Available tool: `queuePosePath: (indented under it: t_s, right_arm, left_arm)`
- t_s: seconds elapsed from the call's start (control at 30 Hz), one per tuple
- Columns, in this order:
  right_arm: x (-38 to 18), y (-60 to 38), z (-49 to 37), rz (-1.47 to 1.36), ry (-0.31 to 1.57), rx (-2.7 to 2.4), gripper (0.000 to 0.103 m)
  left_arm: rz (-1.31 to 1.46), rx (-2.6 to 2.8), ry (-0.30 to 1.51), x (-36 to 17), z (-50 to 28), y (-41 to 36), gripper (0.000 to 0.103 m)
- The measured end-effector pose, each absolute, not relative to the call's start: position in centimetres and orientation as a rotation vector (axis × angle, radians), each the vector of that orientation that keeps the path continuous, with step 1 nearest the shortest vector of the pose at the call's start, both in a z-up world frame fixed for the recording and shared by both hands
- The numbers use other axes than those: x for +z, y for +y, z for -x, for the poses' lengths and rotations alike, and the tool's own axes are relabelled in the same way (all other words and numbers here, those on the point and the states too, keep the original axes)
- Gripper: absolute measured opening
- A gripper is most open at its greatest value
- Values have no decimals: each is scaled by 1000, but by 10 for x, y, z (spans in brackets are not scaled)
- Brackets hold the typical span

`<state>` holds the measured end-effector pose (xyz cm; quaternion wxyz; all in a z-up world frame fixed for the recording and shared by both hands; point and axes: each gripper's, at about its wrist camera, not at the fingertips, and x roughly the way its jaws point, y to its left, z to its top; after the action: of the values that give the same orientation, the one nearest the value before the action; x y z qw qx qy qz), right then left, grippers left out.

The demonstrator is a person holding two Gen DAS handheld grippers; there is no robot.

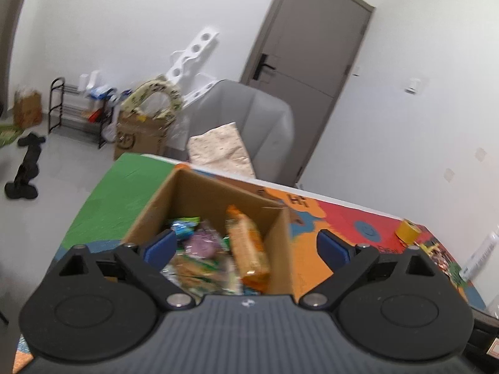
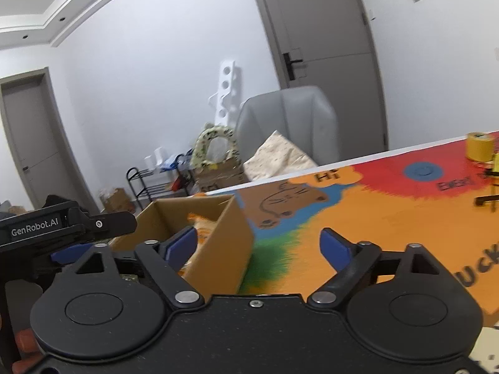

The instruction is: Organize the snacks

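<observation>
An open cardboard box [image 1: 199, 193] stands on the colourful table mat [image 1: 336, 218]. Inside it lie several snack packets, among them a tall orange one [image 1: 249, 249], a purple one [image 1: 202, 244] and a green-blue one [image 1: 184, 224]. My left gripper [image 1: 246, 243] hovers just above the box's near side, open, with nothing gripped. In the right wrist view the same box [image 2: 227, 246] sits at lower left, and an orange packet [image 2: 205, 227] shows inside. My right gripper [image 2: 257, 237] is open and empty, to the right of the box. The left gripper [image 2: 71, 227] appears at that view's left edge.
A yellow tape roll [image 1: 408, 230] [image 2: 480, 146] stands near the table's far right. Behind the table are a grey armchair [image 1: 249, 118] with a cushion, a cardboard box on the floor [image 1: 140, 137], a black rack [image 1: 75, 109] and a closed door [image 1: 312, 62].
</observation>
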<state>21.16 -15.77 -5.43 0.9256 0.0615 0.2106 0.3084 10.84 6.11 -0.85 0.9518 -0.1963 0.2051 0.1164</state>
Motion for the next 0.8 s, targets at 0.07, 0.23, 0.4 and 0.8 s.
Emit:
queuePosePath:
  t_s: [0.07,0.23,0.4,0.8]
  right_arm:
    - [-53,-167,-210,-121,423,617,95]
    - [-51,-193,-208,-142,418,582,99]
    - [-49,-213,-203,-159,415,557,102]
    - [-36,-242,-185,-156,387,548,103]
  left_arm:
    - [379,227,414,-7,-109,49,98]
    - [329,186,409,-1,-107,24,98]
    - [317,177,438,6,-105,12,99]
    - [263,148,456,23,-88,-6,103]
